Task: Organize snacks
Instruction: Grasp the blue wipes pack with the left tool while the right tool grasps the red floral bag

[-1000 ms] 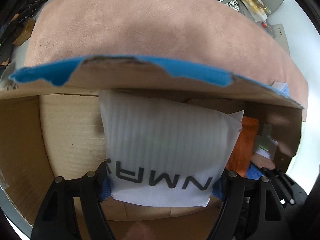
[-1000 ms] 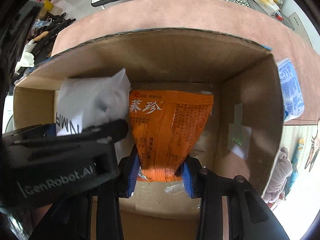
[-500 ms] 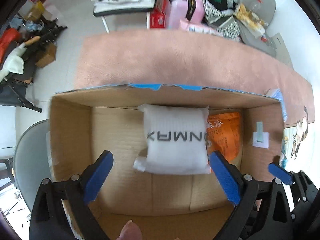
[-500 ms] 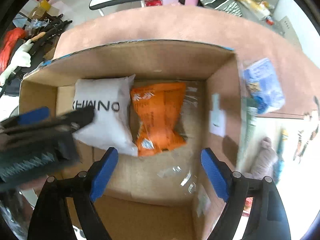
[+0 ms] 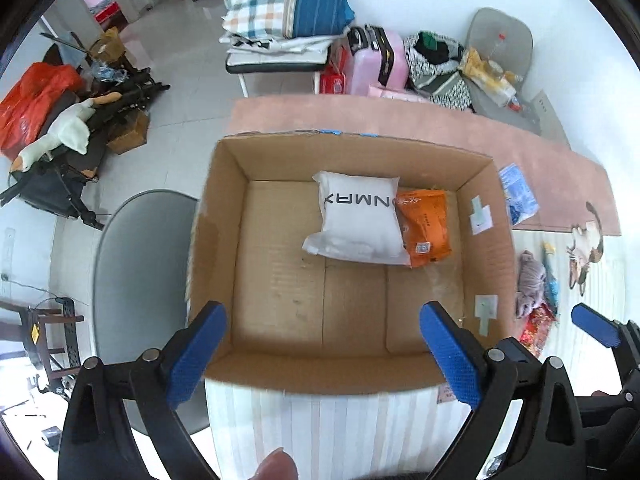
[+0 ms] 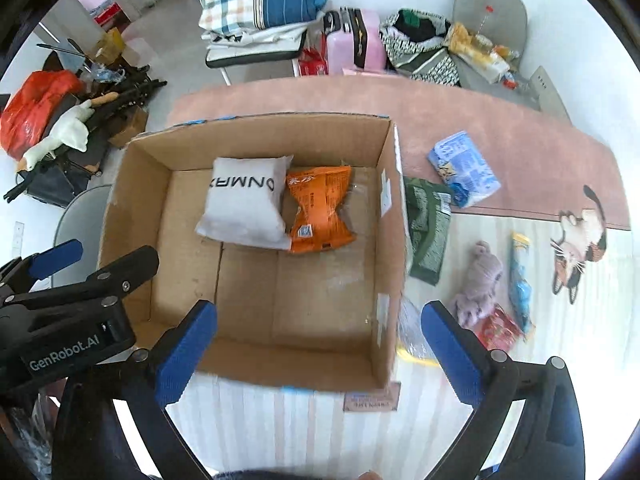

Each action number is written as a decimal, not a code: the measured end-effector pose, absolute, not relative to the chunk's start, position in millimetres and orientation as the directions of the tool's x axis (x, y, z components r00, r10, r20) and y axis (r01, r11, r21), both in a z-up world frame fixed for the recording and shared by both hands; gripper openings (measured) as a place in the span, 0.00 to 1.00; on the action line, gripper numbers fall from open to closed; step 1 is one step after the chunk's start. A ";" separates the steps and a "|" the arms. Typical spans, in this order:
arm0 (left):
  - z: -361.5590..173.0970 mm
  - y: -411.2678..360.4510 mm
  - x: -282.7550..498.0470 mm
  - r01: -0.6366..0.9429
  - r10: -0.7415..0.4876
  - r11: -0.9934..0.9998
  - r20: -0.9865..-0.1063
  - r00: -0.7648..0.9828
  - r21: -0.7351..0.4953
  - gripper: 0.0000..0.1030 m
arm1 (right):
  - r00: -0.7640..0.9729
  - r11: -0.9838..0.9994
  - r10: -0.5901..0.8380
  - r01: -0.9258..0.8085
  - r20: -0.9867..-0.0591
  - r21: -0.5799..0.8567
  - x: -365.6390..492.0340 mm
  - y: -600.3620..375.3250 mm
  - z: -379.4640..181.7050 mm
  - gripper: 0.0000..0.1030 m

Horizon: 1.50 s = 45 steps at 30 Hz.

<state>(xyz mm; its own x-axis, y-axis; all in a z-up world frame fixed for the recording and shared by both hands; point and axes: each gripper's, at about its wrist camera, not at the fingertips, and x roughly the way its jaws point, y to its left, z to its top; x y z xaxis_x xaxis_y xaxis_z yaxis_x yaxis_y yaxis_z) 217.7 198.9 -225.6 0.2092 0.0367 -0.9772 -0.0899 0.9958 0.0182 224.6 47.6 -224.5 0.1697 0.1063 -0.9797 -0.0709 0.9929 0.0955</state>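
An open cardboard box stands on the table. At its far side a white snack pack lies next to an orange snack pack. My left gripper hangs open above the box's near wall, empty. My right gripper is open and empty too, over the box's near right corner. The left gripper shows at the left of the right wrist view.
Right of the box lie a green pack, a light blue pack, a purple knitted thing, a blue tube and a red packet. A grey chair stands left of the table. Floor clutter lies beyond.
Both grippers let go of their packs in the box, opened and pulled back up. The white and orange packs now lie on the box floor.
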 end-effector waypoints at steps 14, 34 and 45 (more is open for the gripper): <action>-159.1 139.9 192.4 -0.052 0.058 0.998 -0.941 0.334 0.043 0.96 | 0.347 0.987 0.144 -0.122 -0.927 0.108 175.2 5.3 -163.8 1.00; -332.4 -120.8 412.8 0.181 0.103 0.980 -0.988 -0.113 0.082 0.95 | 0.004 0.874 0.261 0.423 -0.965 0.237 217.2 -293.1 -353.2 0.99; -433.0 -142.6 438.4 0.168 0.218 0.970 -0.934 -0.283 0.175 0.95 | -0.119 0.743 0.395 0.625 -0.911 0.240 161.8 -268.2 -445.8 0.80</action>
<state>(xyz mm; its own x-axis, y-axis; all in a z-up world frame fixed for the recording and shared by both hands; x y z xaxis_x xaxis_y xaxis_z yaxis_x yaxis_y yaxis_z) 438.4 -142.6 -433.0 -0.2833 0.2177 -0.9340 0.1684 0.9701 0.1750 161.8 -268.2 -445.8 -0.1189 0.3948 -0.9111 0.6246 0.7430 0.2404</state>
